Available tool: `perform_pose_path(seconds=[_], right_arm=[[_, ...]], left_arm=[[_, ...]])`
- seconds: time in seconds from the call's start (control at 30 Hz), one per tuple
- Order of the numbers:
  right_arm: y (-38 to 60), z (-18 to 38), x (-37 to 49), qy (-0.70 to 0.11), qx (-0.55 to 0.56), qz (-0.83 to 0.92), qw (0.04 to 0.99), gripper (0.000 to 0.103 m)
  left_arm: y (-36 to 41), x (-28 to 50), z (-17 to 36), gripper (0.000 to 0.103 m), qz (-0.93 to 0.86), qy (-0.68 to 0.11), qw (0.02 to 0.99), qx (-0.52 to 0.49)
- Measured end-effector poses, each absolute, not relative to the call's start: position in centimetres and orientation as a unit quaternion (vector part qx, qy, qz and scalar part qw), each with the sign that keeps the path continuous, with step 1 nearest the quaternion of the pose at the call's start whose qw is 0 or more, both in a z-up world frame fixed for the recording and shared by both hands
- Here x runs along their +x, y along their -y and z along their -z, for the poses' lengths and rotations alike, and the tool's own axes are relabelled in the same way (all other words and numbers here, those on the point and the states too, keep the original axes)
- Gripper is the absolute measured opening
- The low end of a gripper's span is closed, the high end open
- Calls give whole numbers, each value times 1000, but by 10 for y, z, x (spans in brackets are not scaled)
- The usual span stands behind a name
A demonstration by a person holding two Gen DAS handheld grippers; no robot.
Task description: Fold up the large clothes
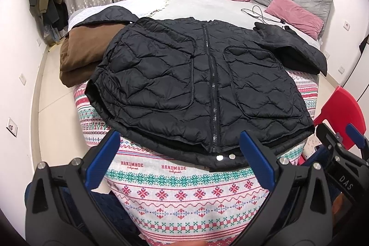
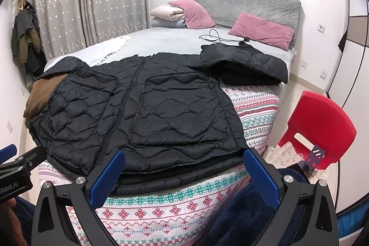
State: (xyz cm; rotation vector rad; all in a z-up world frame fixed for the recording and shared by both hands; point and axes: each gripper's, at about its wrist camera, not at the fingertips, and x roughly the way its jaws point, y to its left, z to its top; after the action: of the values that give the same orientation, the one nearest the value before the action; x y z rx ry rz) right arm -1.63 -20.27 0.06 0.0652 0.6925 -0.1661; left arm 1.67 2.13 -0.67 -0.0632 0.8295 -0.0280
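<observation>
We are at the start of the fold: the black quilted jacket [image 1: 200,84] lies front-up and zipped on the patterned blanket [image 1: 184,190] at the foot of the bed [image 1: 207,6], its hem toward the near edge and its collar toward the headboard. One sleeve [image 1: 297,47] runs out toward the right edge of the bed, and in the right wrist view it looks doubled over on itself; the other sleeve runs off toward the left edge above a folded brown blanket [image 1: 83,54], and we cannot tell how it lies. We hold the left gripper [image 1: 180,153] just short of the near edge, aimed at the hem near the zip [image 1: 211,75], its blue pads spread wide and holding nothing; the pads appear clear of the fabric. The right gripper [image 2: 184,173] hovers beside it, over the hem below the right-hand pocket [image 2: 182,112], equally wide open and empty. We judge the next move to be a pinch on the garment at two points, most likely the hem corners or a side seam, so that one side can be carried over the middle. The padding is slippery and thick, so each gripper needs a deep bite through both layers, or the top shell may slide off alone.
</observation>
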Motion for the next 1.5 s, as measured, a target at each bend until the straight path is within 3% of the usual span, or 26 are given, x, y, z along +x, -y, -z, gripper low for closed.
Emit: perform_pose_path(seconds=[0.4, 0.8, 0.9, 0.97, 1.13, 1.2, 1.27, 1.3, 1.33, 1.37, 1.5], right_arm=[[216, 11, 1, -348, 22, 68, 935, 103], [351, 85, 53, -428, 212, 62, 876, 103], [358, 96, 60, -436, 224, 57, 870, 97], [363, 106, 66, -445, 242, 49, 861, 83], [372, 127, 77, -463, 268, 56, 843, 70], [377, 133, 80, -461, 285, 55, 838, 67], [380, 138, 83, -459, 307, 41, 833, 52], [380, 139, 85, -459, 308, 38, 833, 47], [380, 139, 85, -457, 307, 35, 834, 31], [380, 140, 87, -452, 312, 25, 835, 14], [382, 127, 88, -436, 304, 20, 847, 8]], left_arm=[[-54, 40, 17, 103, 6, -397, 916, -49], [-152, 99, 38, 103, -120, -428, 893, -67], [-167, 119, 53, 103, -131, -448, 882, -67], [-177, 133, 65, 102, -128, -459, 876, -77], [-193, 154, 86, 99, -128, -472, 867, -92], [-197, 159, 94, 90, -118, -476, 864, -111], [-197, 159, 102, 68, -82, -488, 856, -149], [-195, 158, 103, 47, -63, -489, 855, -160], [-191, 158, 104, 25, -53, -490, 856, -159], [-186, 156, 104, 20, -48, -489, 858, -148], [-166, 145, 93, 12, -48, -471, 874, -107]])
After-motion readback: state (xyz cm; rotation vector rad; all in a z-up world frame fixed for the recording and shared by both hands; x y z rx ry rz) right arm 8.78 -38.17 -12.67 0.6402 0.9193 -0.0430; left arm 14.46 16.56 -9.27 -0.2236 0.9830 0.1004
